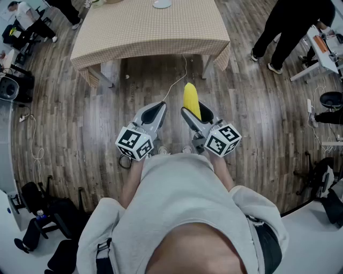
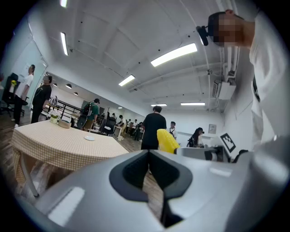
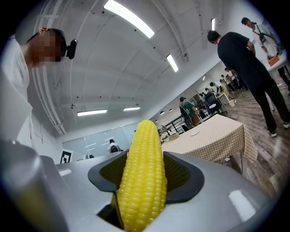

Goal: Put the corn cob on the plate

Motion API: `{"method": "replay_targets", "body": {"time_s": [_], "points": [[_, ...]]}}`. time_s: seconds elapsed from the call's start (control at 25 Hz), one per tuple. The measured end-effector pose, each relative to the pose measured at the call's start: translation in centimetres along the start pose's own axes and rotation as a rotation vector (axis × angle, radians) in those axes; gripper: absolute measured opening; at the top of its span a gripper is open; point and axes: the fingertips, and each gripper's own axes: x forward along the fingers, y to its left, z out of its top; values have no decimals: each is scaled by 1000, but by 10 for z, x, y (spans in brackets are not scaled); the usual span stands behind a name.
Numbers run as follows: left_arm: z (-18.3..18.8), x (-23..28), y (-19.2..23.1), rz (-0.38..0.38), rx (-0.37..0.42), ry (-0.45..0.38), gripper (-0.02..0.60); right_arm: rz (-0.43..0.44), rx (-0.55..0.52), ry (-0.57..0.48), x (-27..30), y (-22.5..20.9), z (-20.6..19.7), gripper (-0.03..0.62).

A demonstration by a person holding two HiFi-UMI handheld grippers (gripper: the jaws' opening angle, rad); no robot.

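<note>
A yellow corn cob (image 1: pixel 191 100) sticks out forward from my right gripper (image 1: pixel 195 111), which is shut on it. In the right gripper view the corn cob (image 3: pixel 142 176) stands upright between the two dark pads (image 3: pixel 183 174) and hides the gap. My left gripper (image 1: pixel 158 108) hangs beside it at the same height, shut with nothing in it; its jaws (image 2: pixel 148 156) meet in the left gripper view, where the corn cob (image 2: pixel 166 141) shows to the right. A small white plate (image 1: pixel 162 3) lies at the far edge of the checked table (image 1: pixel 150 29), well ahead of both grippers.
Wooden floor lies between me and the table, with a white cable (image 1: pixel 176 79) trailing from under it. A person in black (image 1: pixel 292 27) stands at the upper right by a desk. Chairs and gear (image 1: pixel 16 37) crowd the left side; more people stand far off.
</note>
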Motion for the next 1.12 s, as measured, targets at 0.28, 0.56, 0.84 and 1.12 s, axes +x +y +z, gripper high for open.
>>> {"method": "replay_targets", "body": {"time_s": [0.28, 0.56, 0.84, 1.12], "points": [[-6, 1, -8, 7, 2, 0, 8, 15, -63, 32, -6, 4, -5, 258], [-13, -2, -24, 24, -1, 0, 8, 36, -42, 30, -18, 5, -5, 258], [-17, 1, -33, 66, -3, -8, 8, 48, -21, 25, -39, -6, -1, 258], [-24, 11, -41, 116, 3, -9, 8, 67, -12, 17, -54, -29, 5, 258]]}}
